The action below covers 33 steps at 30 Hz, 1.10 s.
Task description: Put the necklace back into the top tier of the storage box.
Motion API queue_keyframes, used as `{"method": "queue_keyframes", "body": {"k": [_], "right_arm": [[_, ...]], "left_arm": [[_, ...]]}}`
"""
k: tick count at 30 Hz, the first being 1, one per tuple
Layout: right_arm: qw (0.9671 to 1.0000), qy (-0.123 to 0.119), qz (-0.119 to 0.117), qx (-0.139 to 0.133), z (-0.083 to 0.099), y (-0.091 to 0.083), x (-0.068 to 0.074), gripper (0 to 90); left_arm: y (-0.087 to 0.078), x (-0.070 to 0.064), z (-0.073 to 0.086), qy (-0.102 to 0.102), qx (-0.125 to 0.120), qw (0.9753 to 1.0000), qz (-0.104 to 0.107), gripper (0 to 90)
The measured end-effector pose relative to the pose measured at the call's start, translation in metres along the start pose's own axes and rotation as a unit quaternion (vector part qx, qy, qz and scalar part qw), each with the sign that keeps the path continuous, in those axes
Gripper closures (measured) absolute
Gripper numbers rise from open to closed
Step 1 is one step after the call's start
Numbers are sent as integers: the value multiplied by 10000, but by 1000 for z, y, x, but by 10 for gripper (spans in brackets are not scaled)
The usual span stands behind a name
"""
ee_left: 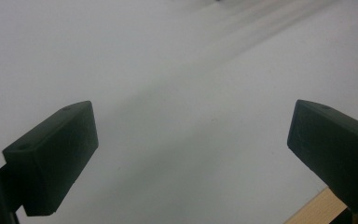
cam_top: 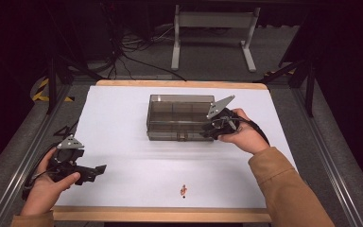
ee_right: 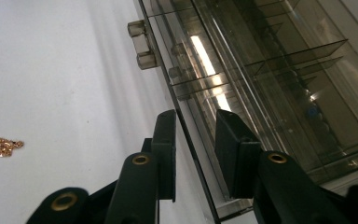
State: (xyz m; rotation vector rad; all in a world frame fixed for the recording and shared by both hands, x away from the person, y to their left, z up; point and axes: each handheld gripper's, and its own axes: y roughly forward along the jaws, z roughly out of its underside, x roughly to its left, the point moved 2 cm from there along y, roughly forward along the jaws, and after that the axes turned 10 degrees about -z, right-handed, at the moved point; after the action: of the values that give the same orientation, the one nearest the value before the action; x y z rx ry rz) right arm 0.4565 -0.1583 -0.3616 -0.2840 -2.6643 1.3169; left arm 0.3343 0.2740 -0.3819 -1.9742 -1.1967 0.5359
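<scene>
A smoky clear plastic compartment box (cam_top: 179, 116) stands at the middle back of the white table. My right gripper (cam_top: 207, 133) is at its front right corner. In the right gripper view the box (ee_right: 270, 70) runs away from me, and my right gripper (ee_right: 196, 116) has its jaws drawn in close on either side of the front rim. A small gold trinket (cam_top: 183, 190) lies near the table's front edge, to the left in the right gripper view (ee_right: 2, 147). My left gripper (cam_top: 98, 171) rests low at the front left, and its jaws (ee_left: 191, 130) are wide open over bare table.
The box's latch (ee_right: 140, 44) juts from its front wall. The wooden front edge of the table (cam_top: 160, 215) lies close to both forearms. Metal rails run along both sides. Cables and a white desk frame (cam_top: 212, 38) stand on the floor behind.
</scene>
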Motion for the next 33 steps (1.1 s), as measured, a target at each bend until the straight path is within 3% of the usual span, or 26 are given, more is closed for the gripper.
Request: {"method": "queue_keyframes", "body": {"k": [6, 14, 15, 24, 33], "right_arm": [[9997, -31, -127, 221, 1, 5, 0, 753], [9987, -122, -161, 476, -2, 6, 1, 795], [9980, -144, -118, 604, -4, 6, 2, 796], [9973, -97, -182, 701, -5, 5, 8, 807], [9954, -283, -271, 880, -6, 5, 20, 823]], "left_arm": [[1, -1, -1, 15, -1, 10000, 0, 24], [1, 0, -1, 25, -1, 10000, -9, 23], [1, 0, -1, 21, -3, 10000, 4, 24], [1, 0, -2, 3, -13, 10000, 12, 24], [2, -1, -4, 39, -6, 10000, 21, 23]]}}
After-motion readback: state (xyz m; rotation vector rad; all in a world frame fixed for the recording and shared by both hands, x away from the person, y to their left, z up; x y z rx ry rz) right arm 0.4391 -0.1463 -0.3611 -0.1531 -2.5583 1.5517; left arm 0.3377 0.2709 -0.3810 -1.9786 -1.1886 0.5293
